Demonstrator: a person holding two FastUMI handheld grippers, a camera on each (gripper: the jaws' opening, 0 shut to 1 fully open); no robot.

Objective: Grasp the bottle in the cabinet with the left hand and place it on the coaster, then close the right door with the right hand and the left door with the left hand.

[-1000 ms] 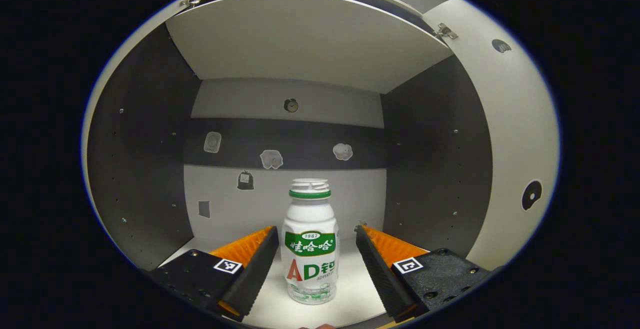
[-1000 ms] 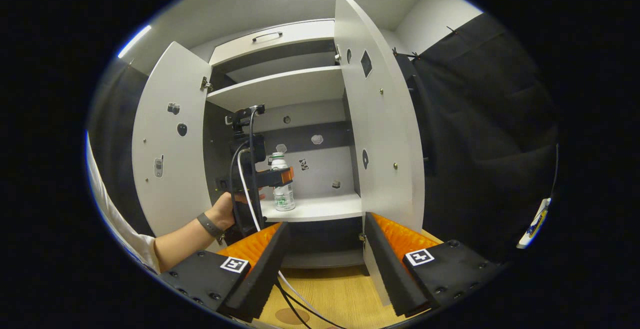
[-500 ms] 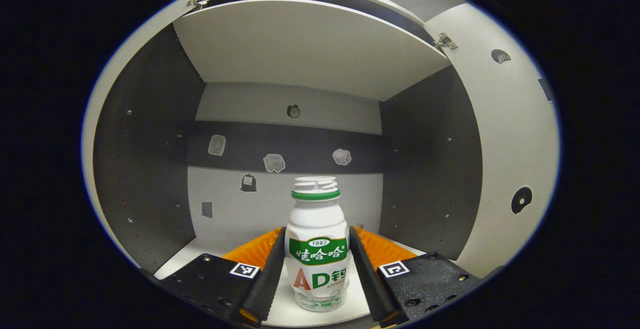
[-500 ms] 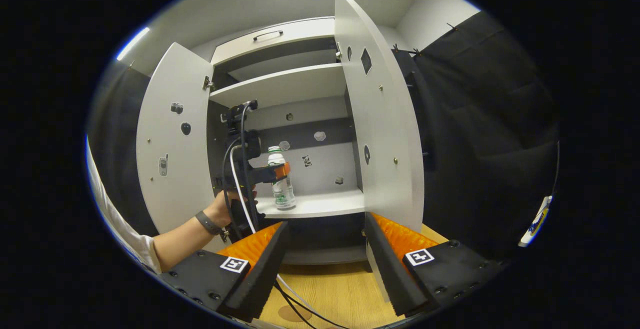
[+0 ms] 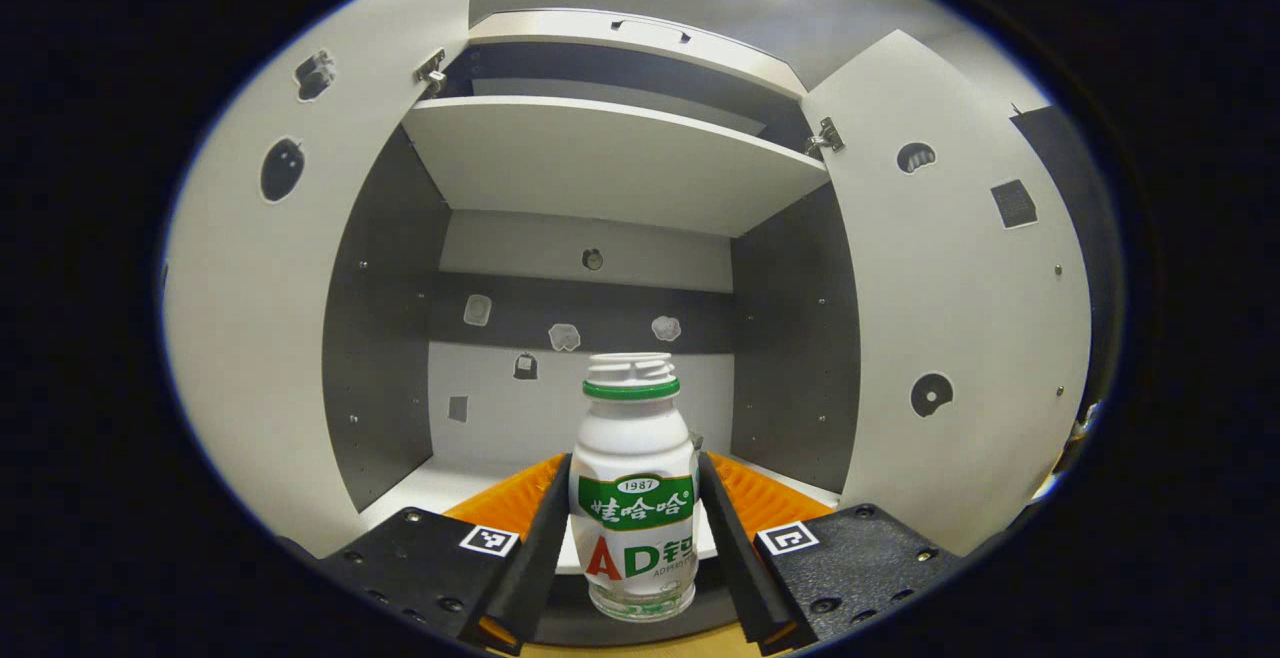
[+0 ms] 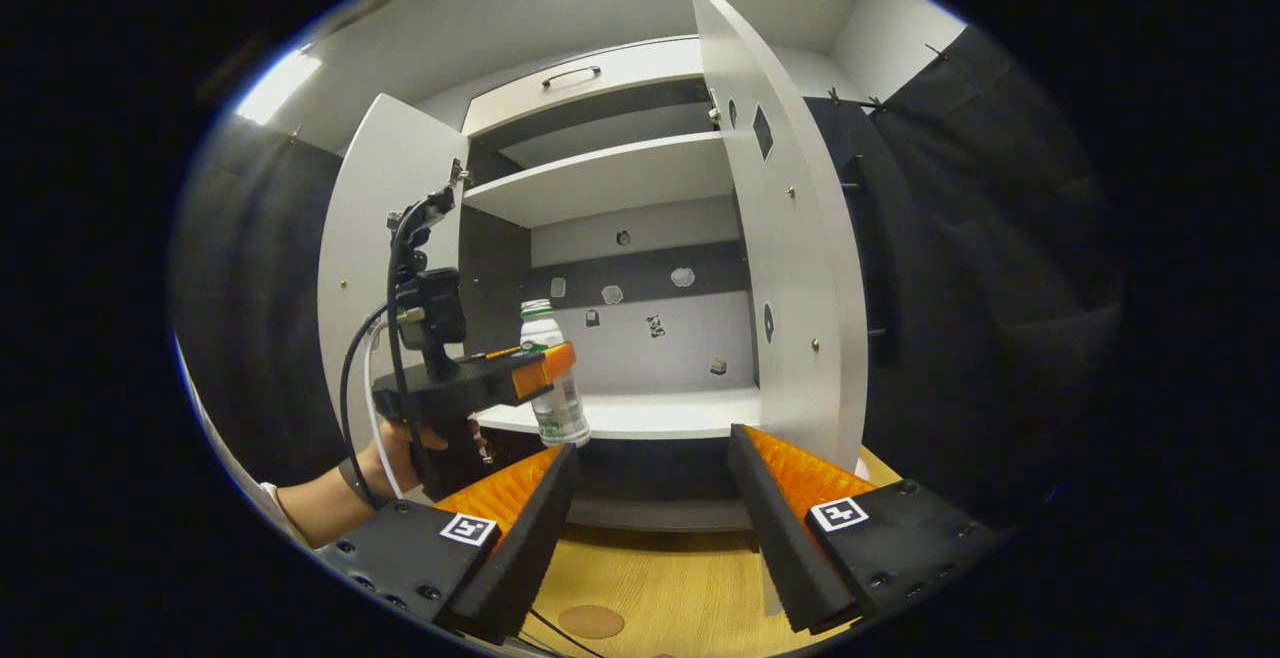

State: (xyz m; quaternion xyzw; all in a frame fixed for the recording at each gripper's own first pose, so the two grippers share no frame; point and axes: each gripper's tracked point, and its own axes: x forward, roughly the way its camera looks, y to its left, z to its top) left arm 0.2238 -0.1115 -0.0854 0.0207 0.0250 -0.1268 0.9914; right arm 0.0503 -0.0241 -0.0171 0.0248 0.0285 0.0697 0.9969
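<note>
Low in the frame, the left gripper (image 5: 633, 538) clamps the white drink bottle (image 5: 633, 498) before the open cabinet (image 5: 610, 163); the right gripper (image 6: 650, 528) gapes empty above the coaster (image 6: 591, 622).

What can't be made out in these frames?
- Bottle sides: in the left gripper view the left gripper presses on both, hiding them.
- Bottle base: cut off low in the left gripper view; whether it has cleared the shelf edge is unclear.
- Coaster: partly cut by the lower edge in the right gripper view.
- Stickers on the back wall: too small to identify.
</note>
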